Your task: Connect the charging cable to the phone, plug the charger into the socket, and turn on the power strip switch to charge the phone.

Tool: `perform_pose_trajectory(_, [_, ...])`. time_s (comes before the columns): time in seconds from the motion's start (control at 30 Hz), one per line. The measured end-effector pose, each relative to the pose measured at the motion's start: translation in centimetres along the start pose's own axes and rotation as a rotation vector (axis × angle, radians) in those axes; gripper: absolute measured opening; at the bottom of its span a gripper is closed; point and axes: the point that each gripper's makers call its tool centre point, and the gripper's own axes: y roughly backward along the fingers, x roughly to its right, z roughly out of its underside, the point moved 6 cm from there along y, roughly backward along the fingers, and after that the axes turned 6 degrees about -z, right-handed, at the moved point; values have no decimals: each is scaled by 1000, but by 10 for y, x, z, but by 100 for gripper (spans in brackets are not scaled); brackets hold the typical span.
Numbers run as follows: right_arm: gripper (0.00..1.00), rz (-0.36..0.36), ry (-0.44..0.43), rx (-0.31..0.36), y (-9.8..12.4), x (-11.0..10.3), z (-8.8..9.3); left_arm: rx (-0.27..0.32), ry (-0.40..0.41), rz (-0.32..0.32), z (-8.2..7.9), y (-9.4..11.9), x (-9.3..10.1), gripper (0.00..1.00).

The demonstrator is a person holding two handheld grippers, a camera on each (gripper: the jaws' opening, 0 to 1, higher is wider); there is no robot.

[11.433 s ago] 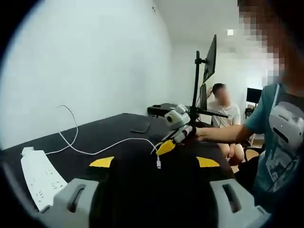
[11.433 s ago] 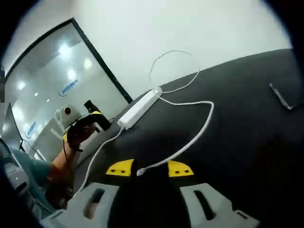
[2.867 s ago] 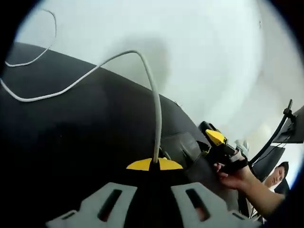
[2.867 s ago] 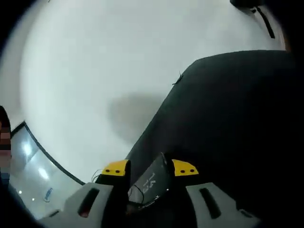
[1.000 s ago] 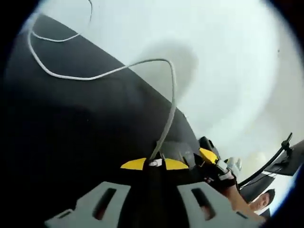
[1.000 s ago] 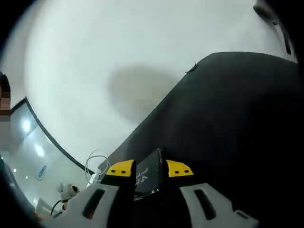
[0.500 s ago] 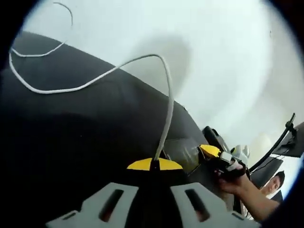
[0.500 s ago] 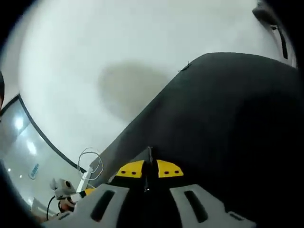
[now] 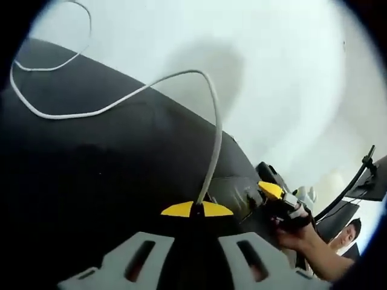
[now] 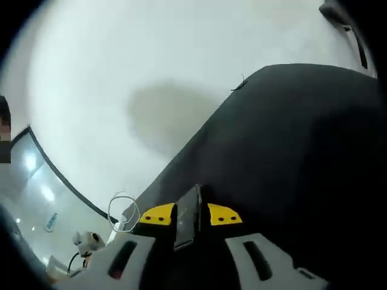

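Note:
My left gripper [image 9: 196, 209] is shut on the end of the white charging cable [image 9: 213, 139], which rises from the yellow tips, arcs over and trails left across the black table [image 9: 91, 175]. Just right of that cable end is the dark phone [image 9: 230, 188], held up by my right gripper [image 9: 270, 190] in a person's hand [image 9: 296, 232]. In the right gripper view the phone [image 10: 187, 223] stands nearly edge-on between the yellow tips of my right gripper [image 10: 190, 214], which is shut on it. My left gripper [image 10: 91, 241] and a loop of cable [image 10: 124, 211] show small at the lower left.
A white wall rises behind the table's far edge [image 10: 242, 81]. A monitor arm [image 9: 357, 181] stands at the right, with a seated person [image 9: 344, 232] below it. A glass partition [image 10: 30, 181] lies to the left in the right gripper view.
In the right gripper view the phone has turned slightly, showing more of its side, and the yellow tips sit a little wider apart. The left gripper view has barely changed.

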Motion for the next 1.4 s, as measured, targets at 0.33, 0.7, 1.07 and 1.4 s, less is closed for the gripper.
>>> perform_pose_trajectory(0.33, [40,5,210,191,15,-9,-19,52,29,-8,-14,30,-16,24])
perform_pose_trajectory(0.7, [32,-370,299,194,6,-110,-8,143,-10,-49,-44,107,-33,34])
perform_pose_trajectory(1.07, [53,-642,576,-142,-177,-290,82,374,-164,-158,-125,243,-114,64])
perform_pose_trajectory(1.4, [38,-521,1034,-561,-339,-350,204,434,-121,-194,-119,309,-181,73])
